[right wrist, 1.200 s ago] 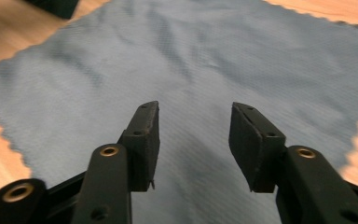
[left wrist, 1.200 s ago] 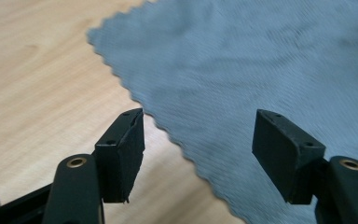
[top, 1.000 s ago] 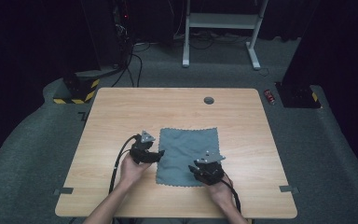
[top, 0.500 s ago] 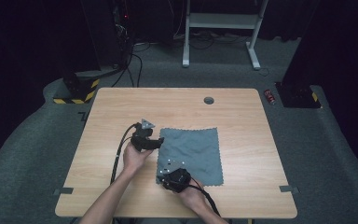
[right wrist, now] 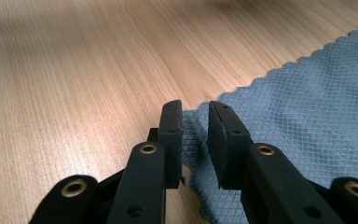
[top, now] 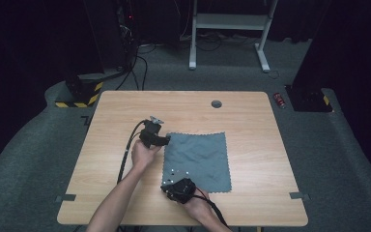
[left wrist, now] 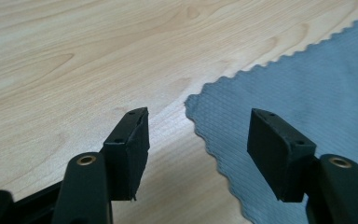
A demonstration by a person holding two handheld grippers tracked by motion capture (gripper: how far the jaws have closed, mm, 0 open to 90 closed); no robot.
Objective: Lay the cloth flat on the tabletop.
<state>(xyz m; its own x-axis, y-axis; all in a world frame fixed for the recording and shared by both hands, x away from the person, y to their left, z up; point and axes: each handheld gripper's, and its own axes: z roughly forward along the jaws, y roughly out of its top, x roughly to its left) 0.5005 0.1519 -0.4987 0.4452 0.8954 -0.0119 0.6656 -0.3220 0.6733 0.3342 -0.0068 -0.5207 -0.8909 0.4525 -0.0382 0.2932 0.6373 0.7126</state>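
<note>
A blue-grey cloth with scalloped edges lies flat on the wooden table. My left gripper is at the cloth's far left corner. In the left gripper view the jaws stand wide apart, have just been closing, and the cloth corner lies on the table between them, untouched. My right gripper is low at the cloth's near left corner. Its jaws have also just been closing to a narrow gap. The cloth corner lies in that gap, and the pads do not press on it.
A round cable hole sits in the table near its far edge. The left gripper's black cable runs back along the forearm over the table. Tape strips mark the near corners. A red can lies on the floor beyond the table's right side.
The right hand has swung left along the cloth's near edge to its near left corner. The left hand has moved farther away along the left edge to the far left corner.
</note>
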